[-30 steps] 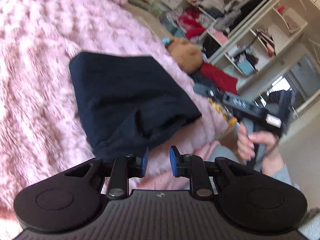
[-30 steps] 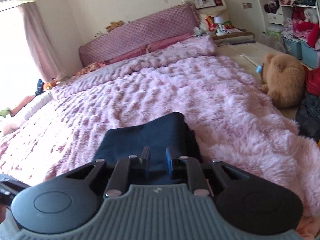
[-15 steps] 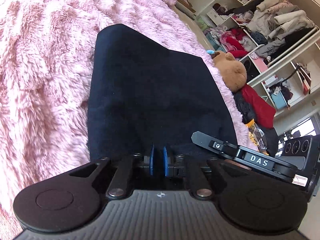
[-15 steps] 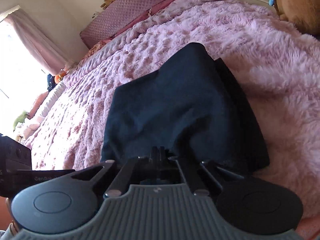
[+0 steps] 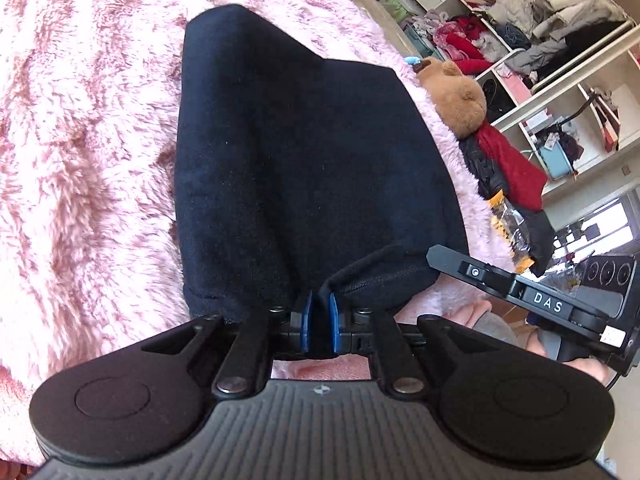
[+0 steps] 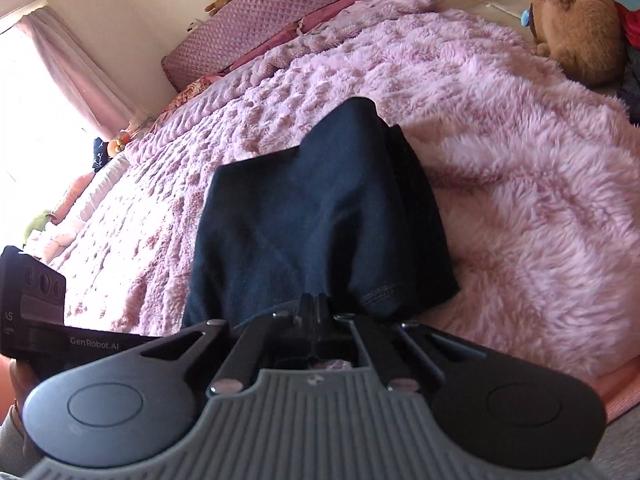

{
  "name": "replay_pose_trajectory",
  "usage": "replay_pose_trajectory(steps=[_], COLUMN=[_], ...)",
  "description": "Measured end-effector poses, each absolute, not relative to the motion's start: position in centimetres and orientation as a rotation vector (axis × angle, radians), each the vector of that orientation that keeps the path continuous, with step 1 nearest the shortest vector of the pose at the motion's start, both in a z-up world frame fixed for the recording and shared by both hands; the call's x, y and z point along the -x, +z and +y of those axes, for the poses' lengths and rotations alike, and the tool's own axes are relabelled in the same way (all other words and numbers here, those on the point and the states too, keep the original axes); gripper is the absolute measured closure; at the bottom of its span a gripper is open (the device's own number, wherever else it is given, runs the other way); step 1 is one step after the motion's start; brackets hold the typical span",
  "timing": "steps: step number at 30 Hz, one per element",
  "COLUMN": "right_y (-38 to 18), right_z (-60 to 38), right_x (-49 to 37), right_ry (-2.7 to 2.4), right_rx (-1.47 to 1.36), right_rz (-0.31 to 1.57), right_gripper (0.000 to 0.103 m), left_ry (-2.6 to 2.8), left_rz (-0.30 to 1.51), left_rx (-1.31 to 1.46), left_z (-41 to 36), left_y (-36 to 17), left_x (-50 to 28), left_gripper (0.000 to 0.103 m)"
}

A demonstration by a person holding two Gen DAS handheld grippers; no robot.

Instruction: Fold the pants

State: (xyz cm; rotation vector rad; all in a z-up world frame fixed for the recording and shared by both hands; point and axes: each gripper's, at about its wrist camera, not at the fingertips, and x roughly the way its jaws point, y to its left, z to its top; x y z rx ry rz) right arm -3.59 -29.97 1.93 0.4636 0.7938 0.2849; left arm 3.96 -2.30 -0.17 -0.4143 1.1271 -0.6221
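Left claw [image 5: 319, 320]: blue pads a narrow gap apart and opening slightly, with the near hem of the dark navy pants [image 5: 304, 152] gathered between them; the cloth sits in the gap, pinched at the hem. Right claw [image 6: 316, 312]: fingers fully together, clamped on the near edge of the same pants [image 6: 316, 216], the stitched hem bunching to its right side. Both claws point down at a slant toward the bed.

Pants: folded into a compact dark bundle lying on the pink fluffy blanket [image 6: 520, 160] near the bed's near edge, narrower at the far end, wider toward the claws.

Surroundings: a brown teddy bear [image 5: 456, 96] sits just beyond the blanket's edge, beside red and black clothes. White open shelves [image 5: 560, 64] crammed with clothing stand behind it. In the right wrist view, a quilted mauve headboard [image 6: 280, 16] and a pink curtain [image 6: 80, 68] by a bright window close the far end of the bed.
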Motion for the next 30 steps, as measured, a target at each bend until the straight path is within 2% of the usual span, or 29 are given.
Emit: replay_pose_trajectory(steps=[1,2,3,4,5,8,13,17,21,23,25,27,30], right_y=[2.6,3.1,3.6,4.0,4.3,4.5,2.9,0.6,-2.3,-4.0,-5.7,-6.8,-7.5], right_z=[-30.3,-30.6,-31.0,-31.5,-32.2,-33.8,-36.3,-37.3,-38.7,-39.7,-40.2,-39.8,-38.8], right_x=[3.9,4.2,4.4,4.6,4.6,3.6,0.5,-2.3,-4.6,-5.4,-6.4,-7.6,-9.1], right_ry=[0.291,0.289,0.286,0.292,0.293,0.262,0.258,0.276,0.345,0.427,0.477,0.529,0.602], right_rx=[-0.458,-0.455,-0.459,-0.479,-0.505,-0.552,-0.653,-0.716,-0.830,-0.968,-1.076,-1.097,-1.112], right_rz=[0.770,0.747,0.719,0.686,0.667,0.670,0.743,0.828,0.882,0.873,0.884,0.917,0.941], right_gripper=[0.096,0.082,0.052,0.036,0.033,0.033,0.032,0.032,0.033,0.042,0.060,0.064,0.061], left_ry=[-0.639,-0.660,-0.701,-0.739,-0.759,-0.721,-0.694,-0.715,-0.789,-0.806,-0.828,-0.859,-0.890], left_rz=[1.115,1.098,1.067,1.040,1.018,0.981,1.042,1.163,1.179,1.199,1.214,1.222,1.243], left_rx=[0.432,0.442,0.457,0.474,0.494,0.580,0.720,0.800,0.904,0.972,0.968,0.992,1.107], left_z=[-1.5,-0.7,0.2,1.1,2.0,5.0,8.1,7.3,6.2,5.5,4.4,3.6,3.1], left_y=[0.4,0.9,1.5,1.9,2.3,2.4,-1.3,-5.6,-8.2,-9.2,-9.7,-10.4,-11.9], left_x=[-4.1,-4.2,-4.3,-4.5,-4.6,-5.4,-8.4,-11.1,-12.7,-13.7,-14.8,-15.8,-17.4], left_gripper=[0.088,0.079,0.073,0.060,0.051,0.042,0.041,0.041,0.041,0.041,0.041,0.041,0.042])
